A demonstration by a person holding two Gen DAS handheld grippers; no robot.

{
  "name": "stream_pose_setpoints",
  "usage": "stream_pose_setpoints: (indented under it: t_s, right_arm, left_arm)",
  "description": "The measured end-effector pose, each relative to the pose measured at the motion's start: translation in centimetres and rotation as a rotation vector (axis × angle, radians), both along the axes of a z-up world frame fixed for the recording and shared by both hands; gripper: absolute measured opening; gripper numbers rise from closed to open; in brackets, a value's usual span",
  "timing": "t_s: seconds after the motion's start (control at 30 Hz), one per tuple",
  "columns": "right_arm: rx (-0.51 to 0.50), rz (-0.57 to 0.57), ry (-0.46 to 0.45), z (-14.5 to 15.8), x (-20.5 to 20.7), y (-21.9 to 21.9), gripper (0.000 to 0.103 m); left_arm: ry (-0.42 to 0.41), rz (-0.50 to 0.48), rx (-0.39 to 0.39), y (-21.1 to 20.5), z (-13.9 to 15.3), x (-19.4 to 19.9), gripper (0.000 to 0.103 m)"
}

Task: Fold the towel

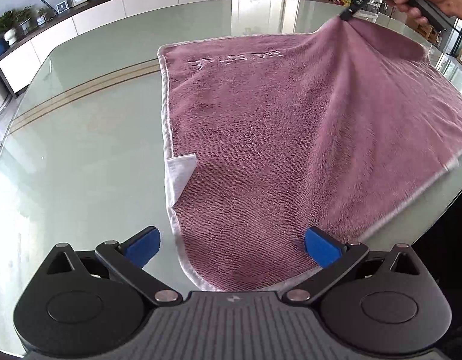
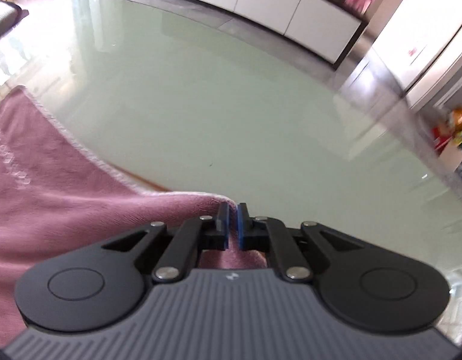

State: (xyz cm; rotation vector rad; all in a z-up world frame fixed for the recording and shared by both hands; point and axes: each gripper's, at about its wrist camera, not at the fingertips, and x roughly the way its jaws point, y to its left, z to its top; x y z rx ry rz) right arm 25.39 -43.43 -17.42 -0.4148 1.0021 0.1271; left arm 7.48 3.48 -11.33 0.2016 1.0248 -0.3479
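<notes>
L grip (image 1: 232, 244) jaws wide | R grip (image 2: 232, 225) nearly closed, pinching

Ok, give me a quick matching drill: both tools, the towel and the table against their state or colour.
Things:
1 left tool
2 right tool
3 towel
4 table

States:
A pale green, glossy
B pinching a raised corner
C wide open, holding nothing
D pink, mostly lying flat

Pairs: 1-C, 2-B, 3-D, 4-A
</notes>
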Motion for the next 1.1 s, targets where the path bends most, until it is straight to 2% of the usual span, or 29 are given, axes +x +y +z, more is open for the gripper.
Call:
stream_pose_setpoints:
  t_s: [0.07, 0.13, 0.2, 0.27, 0.37, 0.5, 0.6, 0.7, 0.77, 0.9, 0.93, 0.97, 1.0, 1.1]
  right_arm:
    - [0.011, -0.043, -0.018, -0.4, -0.2, -0.2, 0.050]
    - [0.182, -0.101, -0.066, 0.9, -1.2, -2.1, 0.050]
    - [0.311, -0.163, -0.115, 2.7, -2.7, -4.2, 0.051]
    - [0.381, -0.205, -0.120, 4.6, -4.5, -6.1, 0.051]
    - [0.330, -0.203, -0.088, 5.2, -9.7, -7.5, 0.061]
    - [0.260, -0.211, 0.014, 3.9, -16.2, -9.1, 0.063]
    - [0.237, -0.244, 0.069, 3.3, -20.9, -10.7, 0.062]
    - [0.306, -0.271, 0.086, 2.8, -23.6, -12.0, 0.062]
    - [0.329, -0.314, 0.081, 2.3, -24.7, -12.6, 0.063]
    - [0.334, -0.325, 0.061, 2.1, -26.7, -12.0, 0.069]
    - [0.333, -0.319, 0.056, 2.4, -26.9, -11.8, 0.070]
    - [0.333, -0.316, 0.054, 2.4, -27.3, -11.9, 0.070]
    - [0.329, -0.315, 0.052, 2.4, -27.6, -12.0, 0.070]
    - [0.335, -0.323, 0.047, 1.9, -27.7, -12.6, 0.070]
  left_arm:
    - [0.003, 0.000, 0.001, -0.2, 0.1, 0.1, 0.103]
    - [0.003, -0.004, 0.001, -0.5, 0.2, 0.3, 0.103]
    - [0.014, -0.008, 0.004, -0.7, 0.4, 0.7, 0.101]
    - [0.017, -0.010, -0.012, -0.8, 1.2, 1.4, 0.093]
    - [-0.029, -0.013, -0.058, -0.8, 3.1, 3.3, 0.094]
    - [-0.118, 0.009, -0.105, -2.4, 6.1, 9.1, 0.099]
    - [-0.112, 0.056, -0.130, -4.3, 6.6, 14.9, 0.097]
    - [-0.086, 0.127, -0.129, -6.1, 5.6, 20.2, 0.094]
    - [-0.073, 0.139, -0.142, -7.3, 4.6, 22.4, 0.094]
    - [0.043, 0.172, -0.156, -8.7, 1.2, 25.6, 0.094]
    - [0.036, 0.167, -0.147, -9.0, 0.7, 25.8, 0.100]
    - [0.016, 0.157, -0.135, -9.3, 0.6, 25.9, 0.100]
    - [0.001, 0.151, -0.089, -9.8, 0.3, 26.1, 0.100]
    - [-0.012, 0.186, -0.022, -10.1, 0.0, 27.2, 0.101]
